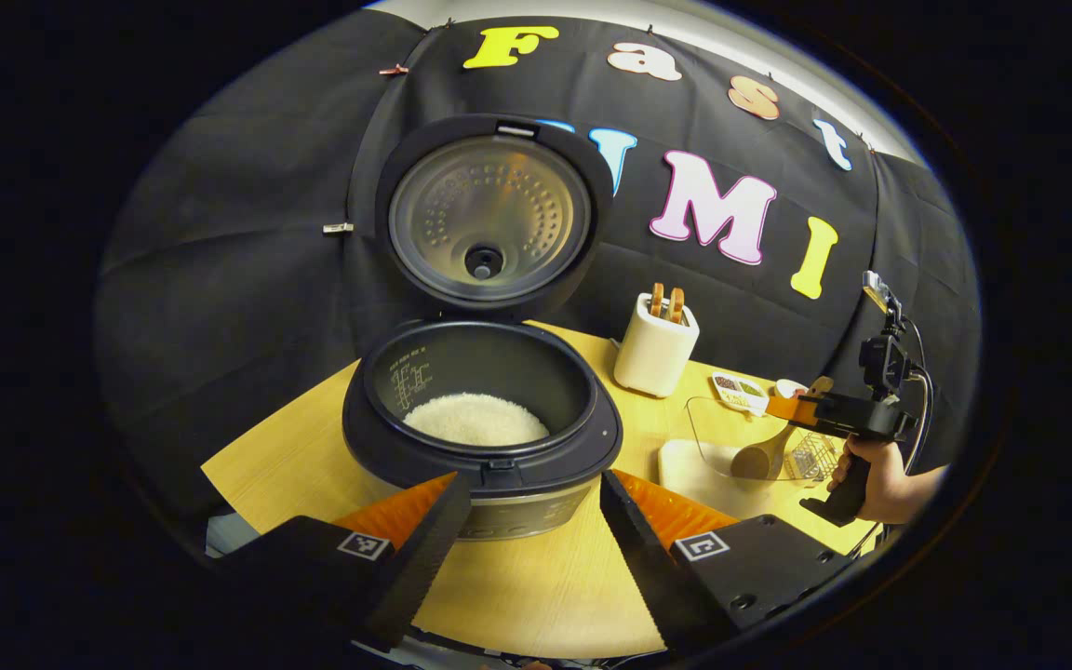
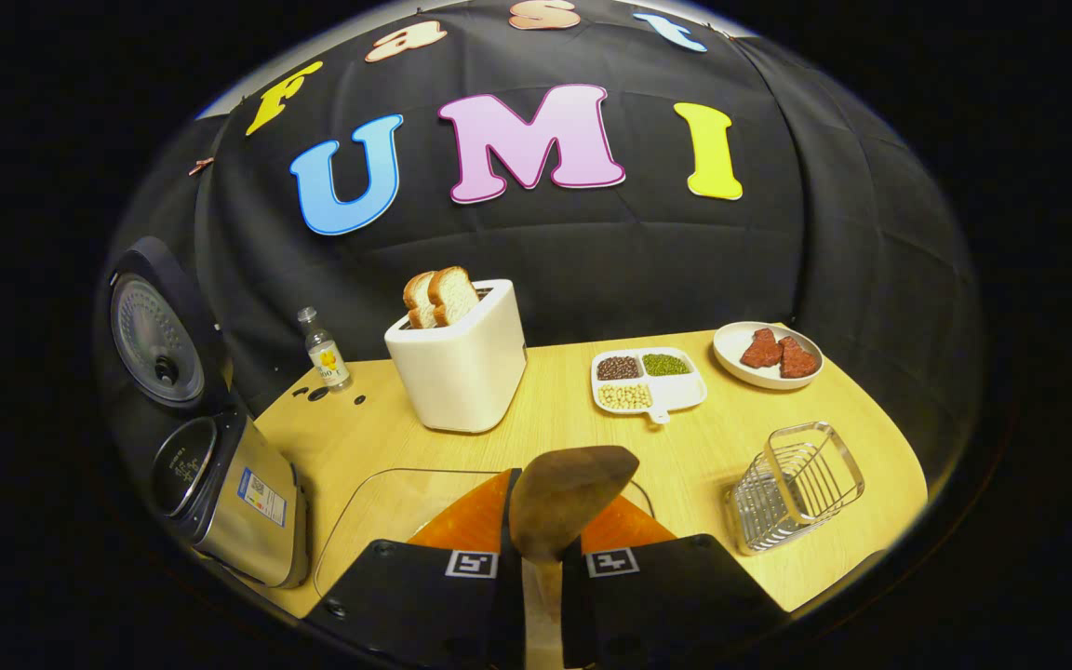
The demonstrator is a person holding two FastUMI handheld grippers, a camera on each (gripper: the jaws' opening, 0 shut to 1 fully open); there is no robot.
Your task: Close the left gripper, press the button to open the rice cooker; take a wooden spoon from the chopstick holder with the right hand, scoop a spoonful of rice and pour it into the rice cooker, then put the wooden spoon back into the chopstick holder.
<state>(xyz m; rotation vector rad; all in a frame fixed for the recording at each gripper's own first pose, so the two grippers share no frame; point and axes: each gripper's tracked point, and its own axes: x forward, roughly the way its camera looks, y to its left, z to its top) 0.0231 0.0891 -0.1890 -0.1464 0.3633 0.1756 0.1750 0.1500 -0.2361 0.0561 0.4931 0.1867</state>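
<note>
The rice cooker (image 1: pixel 485 437) stands with its lid (image 1: pixel 489 219) raised and white rice (image 1: pixel 475 421) in the pot. My left gripper (image 1: pixel 534 479) is open just in front of the cooker, its fingers spread to either side and holding nothing. My right gripper (image 2: pixel 559 521) is shut on the handle of the wooden spoon (image 2: pixel 571 498). A hand holds that gripper (image 1: pixel 801 409) at the right, with the spoon (image 1: pixel 764 456) tilted down over a clear container (image 1: pixel 713 433). The spoon's face shows no rice. The wire chopstick holder (image 2: pixel 797 484) lies just right of the spoon.
A white toaster (image 2: pixel 462 368) with two bread slices stands behind the clear container (image 2: pixel 378 521). Near it are a small bottle (image 2: pixel 322 349), a divided dish of beans (image 2: pixel 649 381) and a plate of meat (image 2: pixel 769 354). The open cooker (image 2: pixel 220 484) stands at the left.
</note>
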